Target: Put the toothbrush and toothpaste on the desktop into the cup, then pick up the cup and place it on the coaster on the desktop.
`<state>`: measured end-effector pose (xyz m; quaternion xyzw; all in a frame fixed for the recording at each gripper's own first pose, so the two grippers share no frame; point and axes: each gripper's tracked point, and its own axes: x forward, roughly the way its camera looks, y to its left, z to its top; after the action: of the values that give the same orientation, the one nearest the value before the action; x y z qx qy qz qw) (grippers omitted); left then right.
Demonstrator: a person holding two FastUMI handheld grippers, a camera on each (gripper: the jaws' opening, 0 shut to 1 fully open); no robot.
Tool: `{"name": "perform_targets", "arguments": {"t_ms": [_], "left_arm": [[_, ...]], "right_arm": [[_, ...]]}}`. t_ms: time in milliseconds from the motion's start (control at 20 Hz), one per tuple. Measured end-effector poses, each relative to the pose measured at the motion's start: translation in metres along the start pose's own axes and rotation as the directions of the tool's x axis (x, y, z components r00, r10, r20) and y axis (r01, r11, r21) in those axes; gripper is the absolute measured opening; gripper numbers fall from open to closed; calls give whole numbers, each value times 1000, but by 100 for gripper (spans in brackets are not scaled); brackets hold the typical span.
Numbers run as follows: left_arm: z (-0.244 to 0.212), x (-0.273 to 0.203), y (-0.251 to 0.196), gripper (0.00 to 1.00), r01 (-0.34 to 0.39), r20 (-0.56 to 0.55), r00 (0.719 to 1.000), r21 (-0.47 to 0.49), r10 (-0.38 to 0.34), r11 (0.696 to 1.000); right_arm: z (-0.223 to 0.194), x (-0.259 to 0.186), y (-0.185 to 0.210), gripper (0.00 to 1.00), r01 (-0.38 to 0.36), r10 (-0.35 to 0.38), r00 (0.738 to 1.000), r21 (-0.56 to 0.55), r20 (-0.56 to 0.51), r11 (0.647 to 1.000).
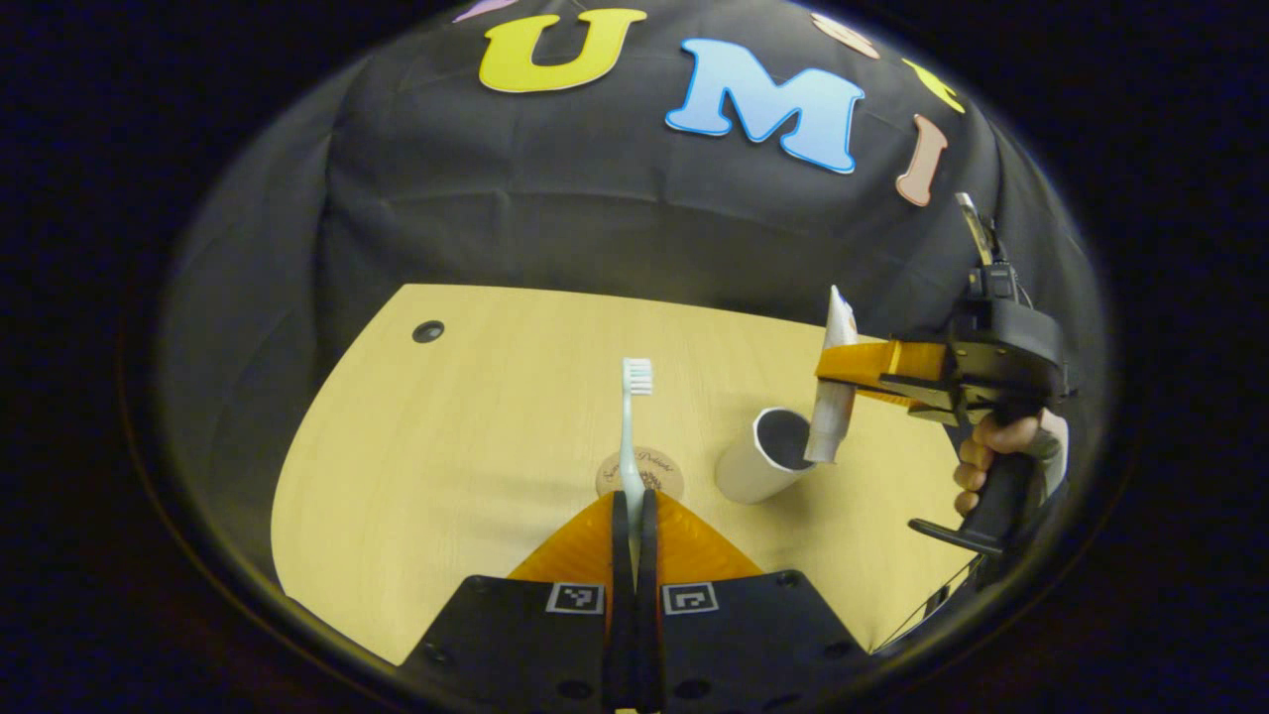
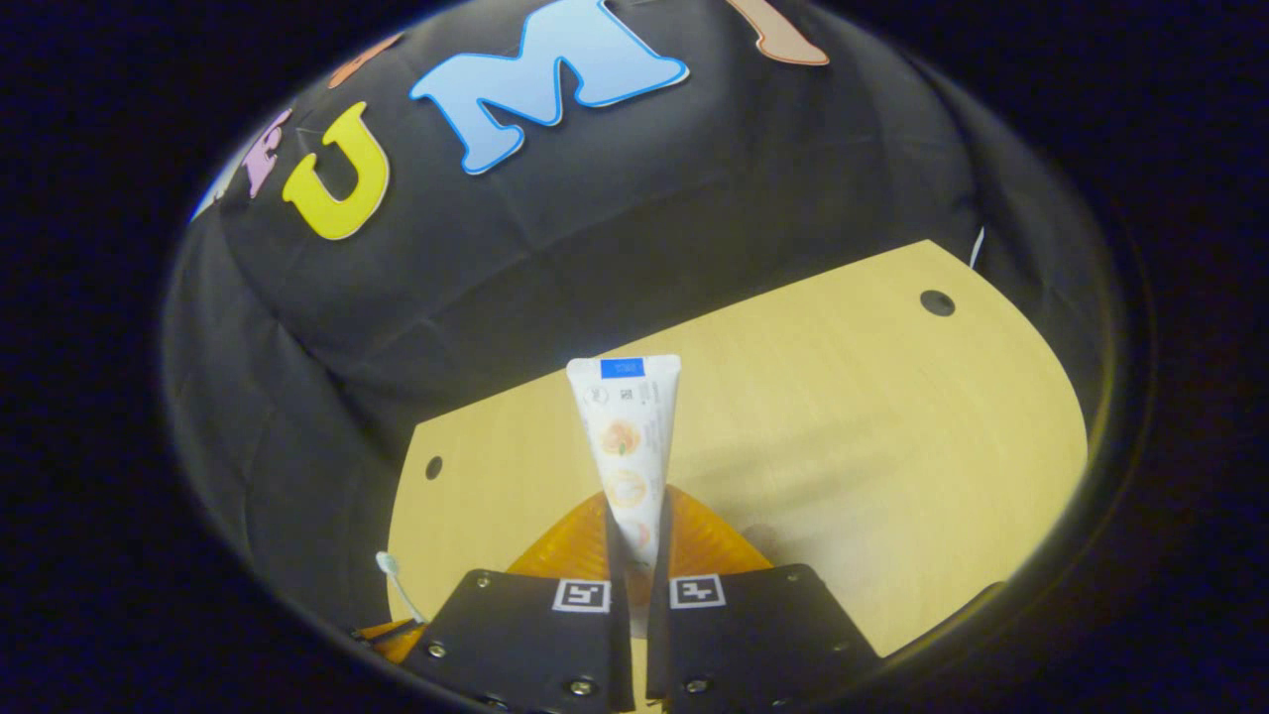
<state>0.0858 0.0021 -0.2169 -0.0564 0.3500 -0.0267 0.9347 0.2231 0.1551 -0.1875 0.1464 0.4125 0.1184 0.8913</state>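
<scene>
Pale wood worktop (image 1: 476,397): your right gripper (image 1: 843,369), fingers closed on the toothpaste (image 1: 833,397), held the tube near upright, its lower end just over the cup (image 1: 763,458) mouth. Your left gripper (image 1: 633,516) gripped the toothbrush (image 1: 631,436), bristles up, above the coaster (image 1: 662,468), just left of the cup; open board lay all round.

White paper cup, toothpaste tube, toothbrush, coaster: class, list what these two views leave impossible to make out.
- White paper cup, left gripper view: inside is dark; the white toothpaste tube covers its far rim.
- Tube's lower end, right gripper view: hidden between the right gripper fingers.
- Round brown coaster, left gripper view: print too small, partly behind the pale toothbrush.
</scene>
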Motion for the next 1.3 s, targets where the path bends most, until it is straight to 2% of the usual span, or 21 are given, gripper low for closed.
{"name": "perform_targets", "arguments": {"t_ms": [200,350,600,750,850,1000,1100,1200,1250,1300], "left_arm": [[-2,-10,20,7,-43,-2,999,-5,43,999],[-3,-23,30,7,-67,-1,998,-9,67,998],[-10,-45,37,7,-81,3,997,-30,81,996],[0,-42,35,7,-86,13,996,-29,87,996],[4,-37,30,7,-78,21,997,-27,79,997],[9,-40,21,7,-52,51,997,-17,53,998],[11,-43,14,7,-29,74,997,-5,30,1000],[9,-50,9,7,-4,96,995,4,3,1000],[6,-57,9,7,6,106,994,7,-7,1000],[8,-59,6,7,17,115,993,9,-18,1000]], "right_arm": [[-2,21,3,7,2,0,999,-34,42,999],[-4,23,2,8,22,-10,992,-97,126,995],[-9,35,-1,8,37,-12,978,-118,206,992],[-31,23,-9,21,41,-16,977,-116,211,992],[-31,17,-10,24,58,-28,976,-133,217,989],[-40,13,-8,28,45,-21,983,-127,181,991],[-38,5,-3,39,25,-3,983,-118,184,993],[-30,-6,4,62,1,22,978,-111,206,994],[-22,-12,5,70,2,22,975,-108,222,994],[-15,-20,8,70,-14,38,970,-104,241,994]]}}
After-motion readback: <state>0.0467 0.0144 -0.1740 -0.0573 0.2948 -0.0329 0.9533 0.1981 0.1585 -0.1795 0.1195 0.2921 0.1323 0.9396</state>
